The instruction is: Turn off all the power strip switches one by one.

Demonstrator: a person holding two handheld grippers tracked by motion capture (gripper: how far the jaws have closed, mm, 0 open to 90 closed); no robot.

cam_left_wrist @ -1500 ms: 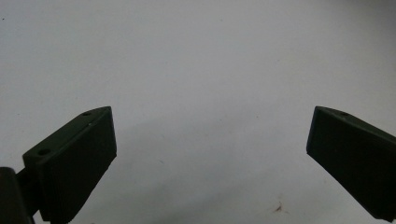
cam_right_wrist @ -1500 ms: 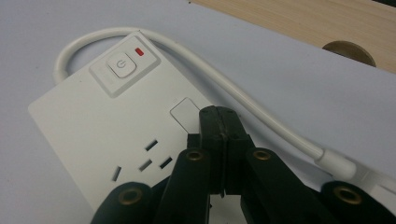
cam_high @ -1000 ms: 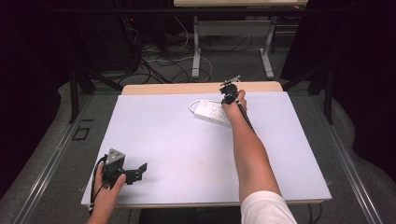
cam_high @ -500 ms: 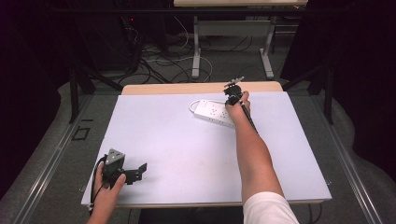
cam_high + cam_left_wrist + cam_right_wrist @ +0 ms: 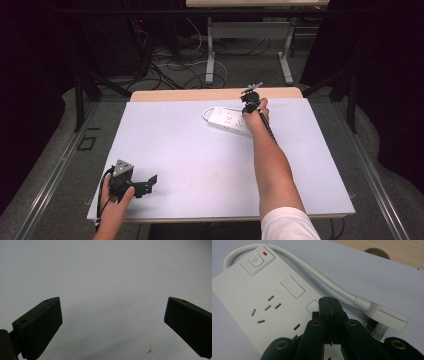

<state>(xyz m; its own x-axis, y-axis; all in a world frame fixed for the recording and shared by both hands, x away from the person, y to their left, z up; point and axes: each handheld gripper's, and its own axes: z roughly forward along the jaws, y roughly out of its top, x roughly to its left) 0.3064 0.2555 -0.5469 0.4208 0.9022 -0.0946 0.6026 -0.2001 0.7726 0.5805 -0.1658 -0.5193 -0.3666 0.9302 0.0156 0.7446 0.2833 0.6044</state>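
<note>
Over the last second the right gripper (image 5: 250, 98) had shifted slightly along the far edge of the worktop (image 5: 200, 150), its arm stretched out over the white power strip (image 5: 231, 120). In the right gripper view its fingers (image 5: 325, 307) were pressed together with nothing between them, poised above the strip's face beside its own plug (image 5: 384, 320) and cord (image 5: 322, 277). Judging by this, it was lining up to pick up the plug or press the switch (image 5: 256, 260). The left gripper (image 5: 134, 183) rested near the near-left corner, fingers (image 5: 40, 325) spread wide over bare worktop, unmoved.
</note>
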